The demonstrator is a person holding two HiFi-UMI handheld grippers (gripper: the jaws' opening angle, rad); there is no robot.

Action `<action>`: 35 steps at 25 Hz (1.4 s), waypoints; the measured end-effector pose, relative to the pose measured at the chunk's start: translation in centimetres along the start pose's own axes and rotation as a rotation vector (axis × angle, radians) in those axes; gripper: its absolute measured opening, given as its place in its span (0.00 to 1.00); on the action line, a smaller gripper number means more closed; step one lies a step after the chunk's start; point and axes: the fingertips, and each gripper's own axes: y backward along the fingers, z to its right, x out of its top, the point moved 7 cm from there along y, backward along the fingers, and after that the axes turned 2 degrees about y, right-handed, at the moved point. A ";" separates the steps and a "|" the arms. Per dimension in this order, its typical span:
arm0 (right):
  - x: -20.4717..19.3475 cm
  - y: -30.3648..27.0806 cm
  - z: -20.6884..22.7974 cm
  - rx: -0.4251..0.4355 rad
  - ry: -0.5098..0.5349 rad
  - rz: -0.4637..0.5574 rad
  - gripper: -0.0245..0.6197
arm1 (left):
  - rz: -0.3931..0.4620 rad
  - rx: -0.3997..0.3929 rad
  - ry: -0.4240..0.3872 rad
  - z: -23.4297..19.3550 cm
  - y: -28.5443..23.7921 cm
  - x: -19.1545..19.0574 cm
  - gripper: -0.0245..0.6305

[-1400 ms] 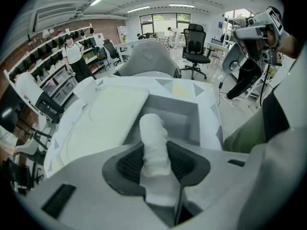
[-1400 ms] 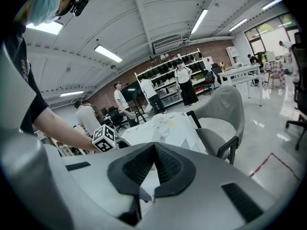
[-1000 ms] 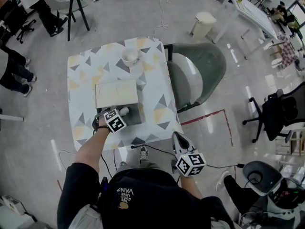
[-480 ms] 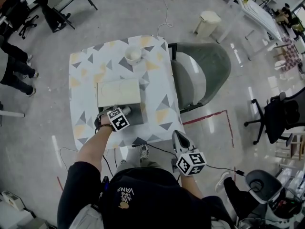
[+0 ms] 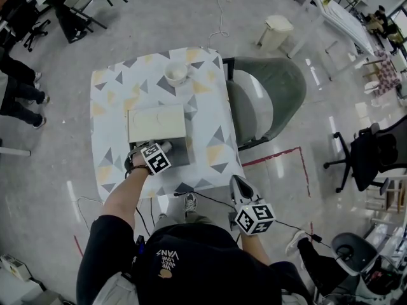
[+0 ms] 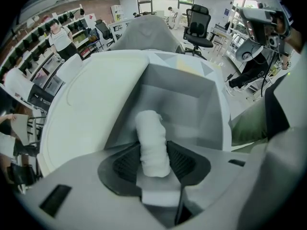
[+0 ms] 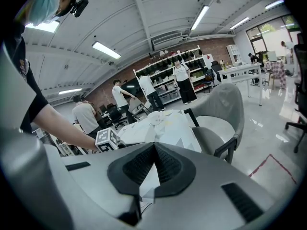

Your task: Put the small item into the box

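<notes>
between the pads of the left gripper, whose jaws have just been opened a little, the white roll is gripped, with the open box just beyond their tips, so release is judged begun; the right gripper is seen closed, empty.

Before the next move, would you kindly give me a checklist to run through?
1. White roll between the left tongs: ok, pads touch it, though the jaws have just been opening.
2. Roll over the grey box's open compartment: ok.
3. Lid swung off the opening: ok.
4. Roll resting on the box floor: cannot tell.
5. Right tongs shut, empty, off the table: ok.
</notes>
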 end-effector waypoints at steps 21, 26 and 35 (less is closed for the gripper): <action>-0.4 1.2 -0.3 -0.006 0.006 0.006 0.04 | 0.029 -0.014 0.005 0.6 0.7 0.2 0.33; -0.5 1.7 -0.9 -0.008 0.014 0.010 0.04 | 0.050 -0.007 0.004 0.8 1.5 -0.3 0.33; -0.7 2.3 -3.9 0.005 0.037 0.031 0.04 | 0.214 0.073 0.047 0.8 5.1 -1.1 0.33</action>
